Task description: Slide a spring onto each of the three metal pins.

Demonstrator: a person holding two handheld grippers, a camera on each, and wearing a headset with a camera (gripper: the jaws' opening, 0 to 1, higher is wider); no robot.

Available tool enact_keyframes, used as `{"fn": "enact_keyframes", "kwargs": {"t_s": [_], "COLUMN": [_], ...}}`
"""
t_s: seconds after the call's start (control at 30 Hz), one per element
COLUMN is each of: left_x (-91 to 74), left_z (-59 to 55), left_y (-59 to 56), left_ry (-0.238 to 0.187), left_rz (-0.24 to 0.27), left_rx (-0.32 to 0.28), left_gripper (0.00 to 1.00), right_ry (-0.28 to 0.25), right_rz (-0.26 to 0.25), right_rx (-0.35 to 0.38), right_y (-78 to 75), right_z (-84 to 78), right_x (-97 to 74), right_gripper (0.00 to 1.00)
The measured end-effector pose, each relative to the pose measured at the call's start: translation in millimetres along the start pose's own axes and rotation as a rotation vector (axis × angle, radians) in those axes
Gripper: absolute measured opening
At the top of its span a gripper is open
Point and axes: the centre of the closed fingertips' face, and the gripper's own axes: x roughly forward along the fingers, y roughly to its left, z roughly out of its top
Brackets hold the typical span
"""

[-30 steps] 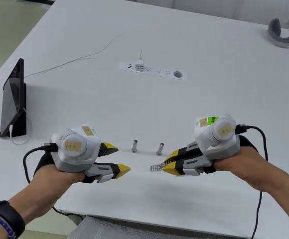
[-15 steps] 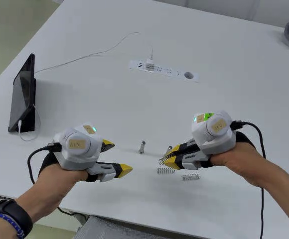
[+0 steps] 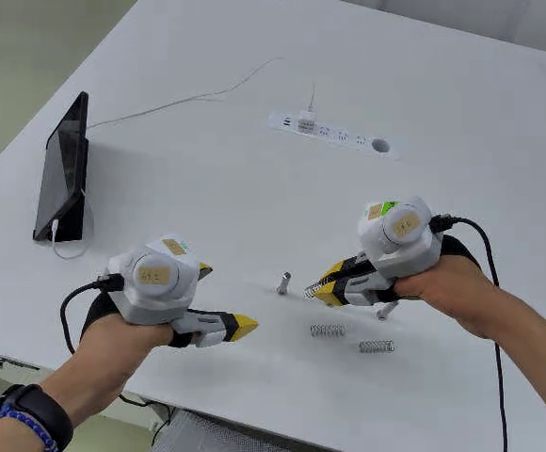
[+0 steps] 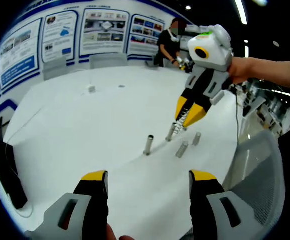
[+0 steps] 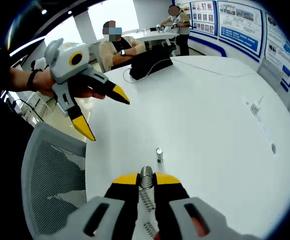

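Right gripper view: the right gripper pinches a spring tight, with its end poking out in front. A bare pin stands on the table just ahead. I think the spring's hole should sit right over the pin top, then go straight down, slowly. The left gripper has wide jaws and holds nothing. Two loose springs lie near.
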Motion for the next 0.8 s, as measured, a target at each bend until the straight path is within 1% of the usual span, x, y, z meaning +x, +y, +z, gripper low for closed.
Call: {"fn": "enact_keyframes", "kwargs": {"t_s": [0.2,0.27,0.43,0.6,0.7,0.8], "left_x": [-0.9,-2.1,-3.4,-4.3,-4.7,-5.5], "left_z": [-6.2,-5.7,-7.0,-7.4,-7.9,-8.9], "left_y": [2.6,3.4,5.3,7.0,6.0,5.5], "left_ry": [0.013,0.010,0.018,0.018,0.019,0.018], "left_rz": [0.006,0.008,0.012,0.013,0.012,0.010], "left_rx": [-0.015,-0.022,-0.024,-0.033,-0.036,-0.041], "left_gripper": [0.68,0.68,0.69,0.69,0.69,0.69], "right_ry": [0.035,0.043,0.063,0.073,0.082,0.091], "right_rz": [0.000,0.002,0.011,0.015,0.020,0.023], "right_rx": [-0.049,-0.063,-0.100,-0.120,-0.128,-0.139], "right_y": [-10.4,-12.6,-14.2,-17.6,-16.0,-17.9], "right_z": [5.1,7.4,11.8,16.9,18.8,17.9], "right_x": [9.0,12.0,18.6,24.2,25.7,29.3], "right_gripper": [0.13,0.13,0.13,0.13,0.13,0.13]}}
